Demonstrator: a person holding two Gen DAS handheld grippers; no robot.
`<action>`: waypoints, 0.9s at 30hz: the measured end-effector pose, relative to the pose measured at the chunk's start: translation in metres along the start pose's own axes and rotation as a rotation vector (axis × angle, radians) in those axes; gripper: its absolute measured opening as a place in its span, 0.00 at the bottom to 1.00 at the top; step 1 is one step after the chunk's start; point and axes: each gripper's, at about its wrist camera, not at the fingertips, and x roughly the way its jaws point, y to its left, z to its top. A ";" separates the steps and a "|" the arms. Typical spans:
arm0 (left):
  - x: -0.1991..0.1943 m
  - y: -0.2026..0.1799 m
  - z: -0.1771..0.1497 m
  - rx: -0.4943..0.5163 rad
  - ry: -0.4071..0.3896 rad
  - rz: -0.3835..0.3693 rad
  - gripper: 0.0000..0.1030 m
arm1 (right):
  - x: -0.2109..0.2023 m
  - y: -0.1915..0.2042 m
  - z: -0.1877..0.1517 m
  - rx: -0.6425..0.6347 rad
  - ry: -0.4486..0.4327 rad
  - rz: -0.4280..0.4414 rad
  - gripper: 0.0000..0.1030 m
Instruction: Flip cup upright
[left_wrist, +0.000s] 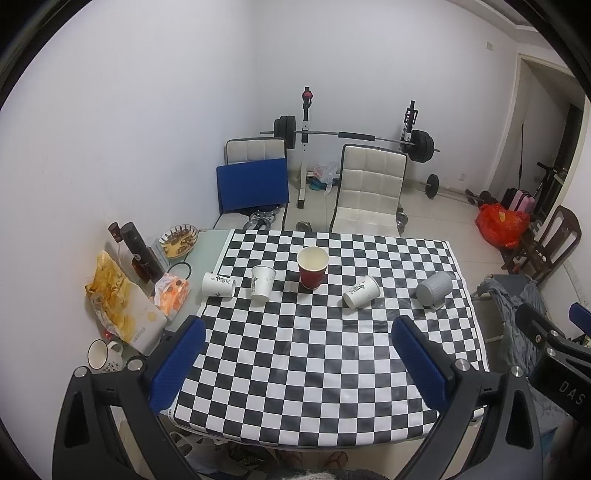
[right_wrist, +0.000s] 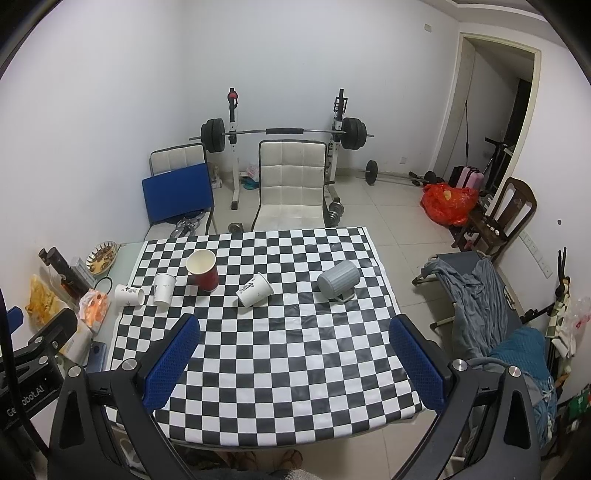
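At the far left we see a bag of chips (left_wrist: 110, 295) and a dark bottle (left_wrist: 142, 253) standing off the cloth, with a white mug (left_wrist: 103, 355) near the table's front corner. On the checkered tablecloth (left_wrist: 314, 369) the cups run in a loose row. First comes a white paper cup on its side (left_wrist: 218, 284), right at the cloth's left edge. Just beside it stands a second white paper cup (left_wrist: 263, 283), which looks mouth-up, though the print and the angle leave us unsure. Next is the red cup (left_wrist: 312, 266), upright with its mouth open to us. Further right a third white paper cup (left_wrist: 361, 291) lies tipped over, and last the grey mug (left_wrist: 434, 290) lies on its side, handle toward the cloth, near the right edge.

Our left gripper (left_wrist: 297, 360) hovers over the near part of the cloth, fingers spread wide, holding nothing. Our right gripper (right_wrist: 293, 360) hangs likewise, fingers wide apart and empty, well short of the cups.
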 end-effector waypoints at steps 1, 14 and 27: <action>0.000 0.000 -0.001 0.001 0.000 0.000 1.00 | 0.000 0.000 0.000 -0.001 0.000 -0.001 1.00; -0.003 -0.002 0.001 0.000 -0.004 -0.003 1.00 | -0.004 -0.003 -0.002 0.004 -0.002 0.002 1.00; -0.004 -0.001 -0.001 -0.002 -0.006 -0.002 1.00 | -0.004 -0.003 -0.004 0.003 -0.003 0.003 1.00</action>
